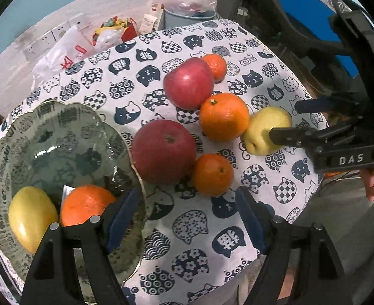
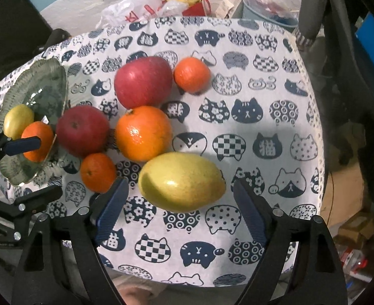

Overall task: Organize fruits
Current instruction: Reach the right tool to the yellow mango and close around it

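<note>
Both grippers are being held above a table draped in a cat-print cloth (image 2: 263,101). In the right wrist view, the right gripper (image 2: 180,208) is being kept released, its blue pads spread wide, with a yellow lemon (image 2: 181,181) lying on the cloth between them and untouched by either pad. At ten o'clock from that lemon a large orange (image 2: 143,133) is resting, with a small tangerine (image 2: 98,172) at nine o'clock. Two red apples (image 2: 142,85) are sitting just beside the large orange, and another tangerine (image 2: 192,75) is lying at twelve o'clock.

In the left wrist view, the left gripper (image 1: 187,218) is being held released as well, nothing being gripped between its pads. At nine o'clock from it a scalloped glass bowl (image 1: 60,127) is holding a second lemon (image 1: 32,217) and an orange (image 1: 85,203).
</note>
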`<state>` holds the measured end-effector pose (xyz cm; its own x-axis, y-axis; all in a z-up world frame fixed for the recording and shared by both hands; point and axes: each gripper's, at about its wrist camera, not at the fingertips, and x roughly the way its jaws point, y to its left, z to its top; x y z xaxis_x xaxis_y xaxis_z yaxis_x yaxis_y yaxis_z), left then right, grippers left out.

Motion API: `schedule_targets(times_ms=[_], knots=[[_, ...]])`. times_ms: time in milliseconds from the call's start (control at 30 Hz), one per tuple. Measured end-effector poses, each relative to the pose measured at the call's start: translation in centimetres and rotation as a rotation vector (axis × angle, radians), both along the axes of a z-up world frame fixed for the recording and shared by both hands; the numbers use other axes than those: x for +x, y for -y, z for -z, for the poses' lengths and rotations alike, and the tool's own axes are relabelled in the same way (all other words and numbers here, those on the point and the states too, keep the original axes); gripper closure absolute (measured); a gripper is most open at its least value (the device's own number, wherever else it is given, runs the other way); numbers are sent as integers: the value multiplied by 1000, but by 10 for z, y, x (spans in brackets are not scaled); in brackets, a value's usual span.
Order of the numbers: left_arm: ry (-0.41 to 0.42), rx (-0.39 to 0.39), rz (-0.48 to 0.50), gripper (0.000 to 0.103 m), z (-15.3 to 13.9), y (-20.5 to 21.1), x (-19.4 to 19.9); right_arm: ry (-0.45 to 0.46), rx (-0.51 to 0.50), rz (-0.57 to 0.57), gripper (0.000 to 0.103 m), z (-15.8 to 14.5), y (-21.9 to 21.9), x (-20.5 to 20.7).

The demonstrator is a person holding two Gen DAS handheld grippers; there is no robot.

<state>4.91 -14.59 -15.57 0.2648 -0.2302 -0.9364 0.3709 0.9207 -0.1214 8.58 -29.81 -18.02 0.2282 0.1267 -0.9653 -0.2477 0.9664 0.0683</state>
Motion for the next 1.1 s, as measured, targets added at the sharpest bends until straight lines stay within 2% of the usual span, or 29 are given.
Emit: schedule_targets(times_ms=[333,667,867,1100], knots=[[-36,-9,1,23,11,8,2,-37,-26,-17,15,25,-6,2],[-59,-13,10,23,19,17,3,-54,-30,-26,17,45,-10,12],[-84,-30,12,23,25,24,5,-31,-21,-42,18,44,-10,13],[-135,-68,-27,23,37,27,11,33,0,9,18,22,9,8]])
